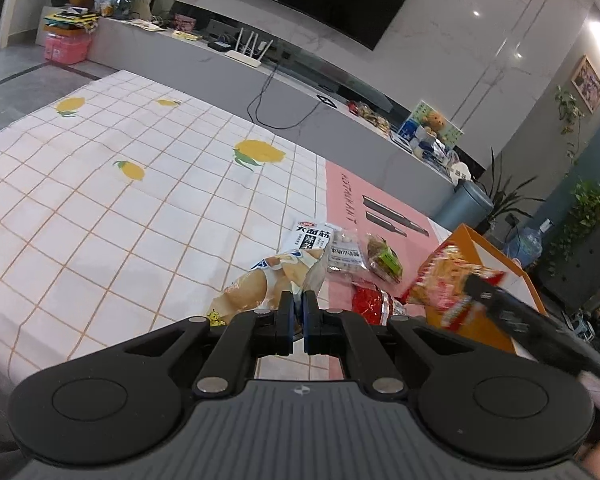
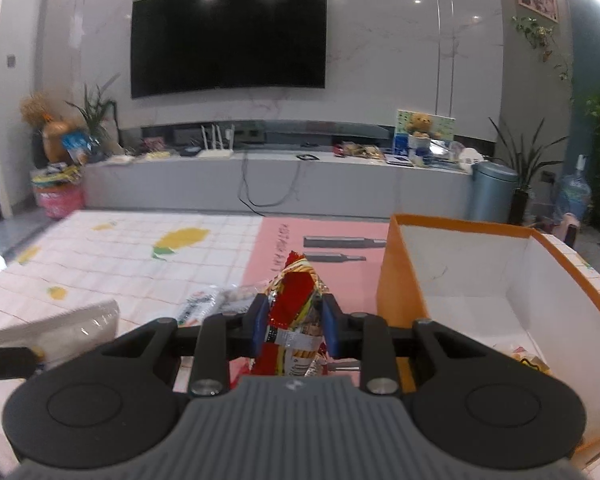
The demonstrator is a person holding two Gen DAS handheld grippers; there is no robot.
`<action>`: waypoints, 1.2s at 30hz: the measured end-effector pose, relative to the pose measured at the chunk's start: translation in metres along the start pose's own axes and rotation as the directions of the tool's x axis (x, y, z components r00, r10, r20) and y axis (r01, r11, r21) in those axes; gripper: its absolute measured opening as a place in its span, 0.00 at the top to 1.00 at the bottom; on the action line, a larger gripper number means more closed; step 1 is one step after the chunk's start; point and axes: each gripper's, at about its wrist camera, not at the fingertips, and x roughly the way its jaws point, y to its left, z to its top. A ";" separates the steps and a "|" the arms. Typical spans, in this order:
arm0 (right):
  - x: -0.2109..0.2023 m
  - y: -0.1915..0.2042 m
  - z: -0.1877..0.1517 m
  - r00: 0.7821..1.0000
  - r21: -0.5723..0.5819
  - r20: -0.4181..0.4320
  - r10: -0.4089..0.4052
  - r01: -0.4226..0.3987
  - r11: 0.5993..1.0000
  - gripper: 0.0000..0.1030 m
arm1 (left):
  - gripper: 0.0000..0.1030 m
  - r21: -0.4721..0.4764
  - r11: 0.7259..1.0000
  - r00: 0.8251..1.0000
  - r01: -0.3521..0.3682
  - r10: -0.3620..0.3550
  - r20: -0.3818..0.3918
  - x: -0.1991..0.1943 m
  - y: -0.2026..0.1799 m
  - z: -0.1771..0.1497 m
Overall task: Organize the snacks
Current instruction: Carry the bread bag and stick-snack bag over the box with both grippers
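Right gripper (image 2: 293, 328) jaws clamp a red-and-yellow snack packet (image 2: 296, 312) mid-body, beside the orange box (image 2: 400, 280); left gripper (image 1: 298, 320) jaws pinch the bread bag (image 1: 260, 284) by its crimped seam: light, crinkly, slippery, crushable

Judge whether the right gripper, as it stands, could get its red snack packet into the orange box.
Probably yes. The right gripper holds the red snack packet beside the orange box, whose open top faces up with nothing in between.
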 end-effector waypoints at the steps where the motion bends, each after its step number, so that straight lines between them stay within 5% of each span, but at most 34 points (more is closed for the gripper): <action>1: -0.008 -0.005 0.003 1.000 0.010 0.011 0.007 -0.007 1.000 0.74 | 0.97 0.000 1.000 1.000 -0.001 0.001 0.006 -0.002 0.000 0.000; 11: -0.071 -0.108 0.029 0.996 0.145 0.085 0.030 -0.042 0.988 0.75 | 0.97 0.063 0.997 0.997 0.044 -0.048 0.065 -0.019 -0.030 0.003; 21: -0.063 -0.195 0.014 0.997 0.294 0.073 0.002 -0.023 0.956 0.76 | 0.97 0.102 0.989 0.992 0.103 -0.110 0.064 -0.021 -0.077 0.006; 23: -0.055 -0.202 0.011 1.000 0.331 0.021 -0.002 -0.005 0.944 0.81 | 0.97 0.096 0.988 0.990 0.124 -0.130 0.060 -0.018 -0.089 0.006; 24: -0.051 -0.203 0.009 1.000 0.343 -0.003 -0.001 0.002 0.939 0.96 | 0.97 0.086 0.987 0.989 0.133 -0.138 0.061 -0.016 -0.094 0.006; 25: -0.048 -0.205 0.007 1.000 0.345 -0.018 0.009 -0.002 0.939 1.00 | 0.97 0.073 0.986 0.987 0.148 -0.152 0.058 -0.014 -0.100 0.006; 36: -0.055 -0.220 0.004 1.000 0.366 -0.011 -0.010 0.014 0.931 1.00 | 0.97 0.118 0.968 0.972 0.220 -0.227 0.053 -0.011 -0.151 0.002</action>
